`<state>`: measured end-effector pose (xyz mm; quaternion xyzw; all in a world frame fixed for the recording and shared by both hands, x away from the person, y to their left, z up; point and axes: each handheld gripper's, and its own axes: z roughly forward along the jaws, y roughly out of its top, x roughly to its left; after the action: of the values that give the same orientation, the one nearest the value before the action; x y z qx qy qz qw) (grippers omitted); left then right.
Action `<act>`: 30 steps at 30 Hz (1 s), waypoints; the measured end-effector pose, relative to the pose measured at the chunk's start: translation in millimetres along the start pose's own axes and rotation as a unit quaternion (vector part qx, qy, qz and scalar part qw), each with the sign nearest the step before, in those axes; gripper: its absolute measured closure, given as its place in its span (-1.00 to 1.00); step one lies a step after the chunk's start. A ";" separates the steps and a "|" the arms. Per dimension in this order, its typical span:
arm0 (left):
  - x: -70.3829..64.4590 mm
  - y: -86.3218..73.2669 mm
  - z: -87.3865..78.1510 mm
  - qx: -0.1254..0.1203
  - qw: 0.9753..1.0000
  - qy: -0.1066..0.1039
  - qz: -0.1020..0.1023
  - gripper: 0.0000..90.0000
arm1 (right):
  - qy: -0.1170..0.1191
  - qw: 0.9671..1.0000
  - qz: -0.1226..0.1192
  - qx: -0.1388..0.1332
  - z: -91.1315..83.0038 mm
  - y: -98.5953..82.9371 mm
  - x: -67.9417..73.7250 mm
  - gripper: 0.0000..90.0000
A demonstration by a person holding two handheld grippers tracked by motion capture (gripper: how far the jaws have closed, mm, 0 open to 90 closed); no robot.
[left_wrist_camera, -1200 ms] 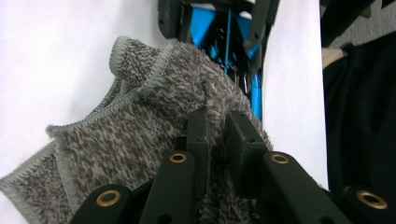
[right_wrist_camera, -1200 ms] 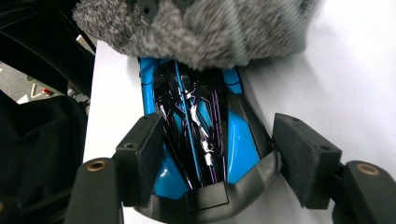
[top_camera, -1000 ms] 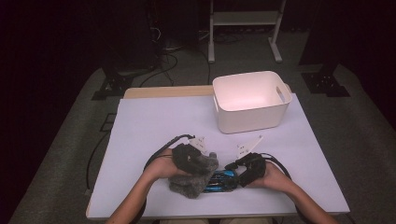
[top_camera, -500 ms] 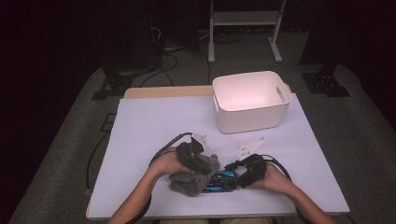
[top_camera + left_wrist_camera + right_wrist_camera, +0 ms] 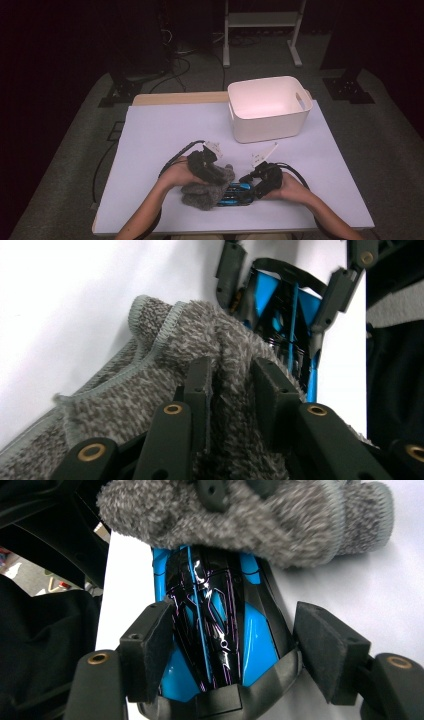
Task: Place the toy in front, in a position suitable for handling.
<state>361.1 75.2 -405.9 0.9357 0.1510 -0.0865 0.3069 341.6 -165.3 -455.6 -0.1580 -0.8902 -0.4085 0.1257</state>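
Note:
A grey fuzzy cloth [image 5: 206, 189] lies bunched near the table's front edge, draped over one end of a blue and black toy car [image 5: 236, 193]. My left gripper [image 5: 210, 172] is shut on a fold of the cloth [image 5: 150, 390], and the fabric bulges between its fingers [image 5: 200, 385]. The car [image 5: 280, 315] shows just beyond the cloth. My right gripper [image 5: 255, 187] straddles the car's other end [image 5: 215, 625], with its pads [image 5: 150, 645] pressed on both sides. The cloth [image 5: 250, 515] hides the far part of the car.
A white plastic bin [image 5: 267, 107] with a handle slot stands at the back right of the pale table top [image 5: 165, 130]. Black cables [image 5: 175, 155] trail from both grippers. Dark floor, stands and more cables lie beyond the table.
My left gripper and the cloth have shifted slightly over the car. The right gripper and the car have stayed in place.

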 end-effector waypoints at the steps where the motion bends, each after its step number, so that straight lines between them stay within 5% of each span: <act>1: 0.3 0.0 -1.0 -0.002 1.000 0.001 -0.001 0.54 | -0.004 1.000 -0.009 -0.002 -0.4 -0.1 2.0 -0.26; 8: 1.2 2.9 -4.6 -0.003 1.000 0.001 -0.017 0.32 | -0.045 0.998 -0.054 -0.003 -2.2 0.9 18.4 -0.26; 15: -0.1 3.0 -8.9 -0.008 1.000 -0.014 -0.020 0.31 | -0.086 0.991 -0.103 -0.021 -3.4 -4.5 33.4 -0.26; 17: -1.6 2.6 -7.1 -0.002 0.999 -0.030 -0.024 0.38 | -0.103 0.987 -0.123 -0.026 -3.4 -6.4 39.8 -0.26; 21: -4.0 2.4 -2.6 0.009 0.999 -0.041 -0.020 0.47 | -0.116 0.984 -0.135 -0.029 -3.3 -7.7 44.9 -0.26; 30: -10.4 0.8 -6.0 0.006 0.999 -0.044 -0.004 0.62 | -0.139 0.976 -0.165 -0.030 -2.6 -9.3 54.5 -0.26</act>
<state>352.0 75.8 -398.0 0.9322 0.1407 -0.1303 0.3070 288.2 -163.3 -441.1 -0.0676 -0.9002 -0.4239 -0.0737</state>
